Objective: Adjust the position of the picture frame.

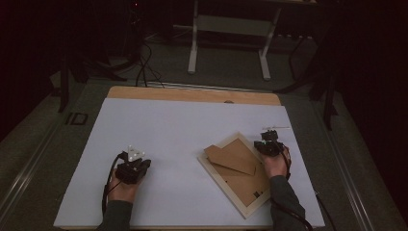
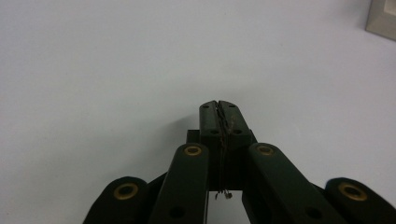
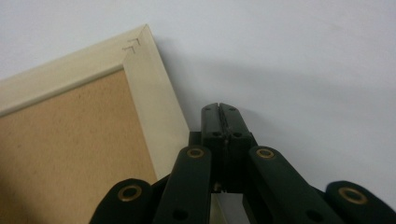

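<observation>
Big flat bench [image 1: 168, 144] with a white top and a strip of bare wood at the far edge. On the right side of it, a pale wooden picture frame [image 1: 239, 176] lying face down, brown cardboard back up, turned at a slant. A brown cardboard stand flap [image 1: 231, 155] on that back, resting flat or nearly flat.

Right tongs [image 3: 221, 105] just beside the frame's outer edge, near a corner, jaws pressed together and holding nothing. Left tongs [image 2: 219, 102] well apart from the frame, over bare white top, jaws also pressed together and empty.

Easy to go wrong from here:

- Pushing the closed right tongs sideways into the frame: could slide or spin on the smooth top, maybe toward the bench's near edge, which is close.
- Grabbing the thin edge with no help from the far-off left tongs: could tip or slip out.
- Pulling hard on the cardboard flap: could bend or tear.
- Possibly glass underneath, hidden; a drop could crack it.
</observation>
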The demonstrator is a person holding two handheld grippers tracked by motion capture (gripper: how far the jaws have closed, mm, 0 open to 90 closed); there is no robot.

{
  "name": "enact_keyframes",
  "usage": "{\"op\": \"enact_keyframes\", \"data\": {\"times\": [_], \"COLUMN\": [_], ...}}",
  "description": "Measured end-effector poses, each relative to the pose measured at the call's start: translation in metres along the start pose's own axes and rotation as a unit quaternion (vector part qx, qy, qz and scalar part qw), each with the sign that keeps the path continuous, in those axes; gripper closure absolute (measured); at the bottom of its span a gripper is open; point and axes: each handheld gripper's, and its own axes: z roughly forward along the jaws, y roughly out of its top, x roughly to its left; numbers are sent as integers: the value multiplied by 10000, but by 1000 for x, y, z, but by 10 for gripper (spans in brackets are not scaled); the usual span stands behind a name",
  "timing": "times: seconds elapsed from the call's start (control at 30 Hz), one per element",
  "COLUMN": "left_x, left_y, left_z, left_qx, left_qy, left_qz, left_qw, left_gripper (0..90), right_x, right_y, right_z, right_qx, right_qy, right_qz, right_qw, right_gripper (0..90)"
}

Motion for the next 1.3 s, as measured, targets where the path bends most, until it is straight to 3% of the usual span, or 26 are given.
{"op": "enact_keyframes", "data": {"times": [0.2,0.27,0.37,0.47,0.63,0.87,1.1,1.3], "left_x": [0,0,3,2,2,3,4,4], "left_y": [0,0,-1,-1,-1,-1,-1,-1], "left_z": [0,0,-1,-1,0,0,0,0], "left_qx": [3,3,-15,-1,12,16,25,37], "left_qy": [-12,-12,-6,7,21,31,35,54], "left_qz": [14,14,-35,-33,-19,-20,-46,-44], "left_qw": [10000,10000,10000,10000,10000,10000,10000,10000], "left_gripper": [896,896,897,896,896,896,896,895], "right_x": [20,21,17,15,8,3,2,-2], "right_y": [7,7,5,2,-14,-37,-60,-77], "right_z": [6,5,-6,-13,-34,-60,-79,-84], "right_qx": [32,23,-66,-87,-139,-148,-98,31], "right_qy": [122,126,364,380,536,555,569,572], "right_qz": [-299,-326,-270,-379,-512,-737,-933,-923], "right_qw": [9995,9994,9990,9985,9972,9956,9940,9941], "right_gripper": [899,899,881,883,899,900,900,900]}}
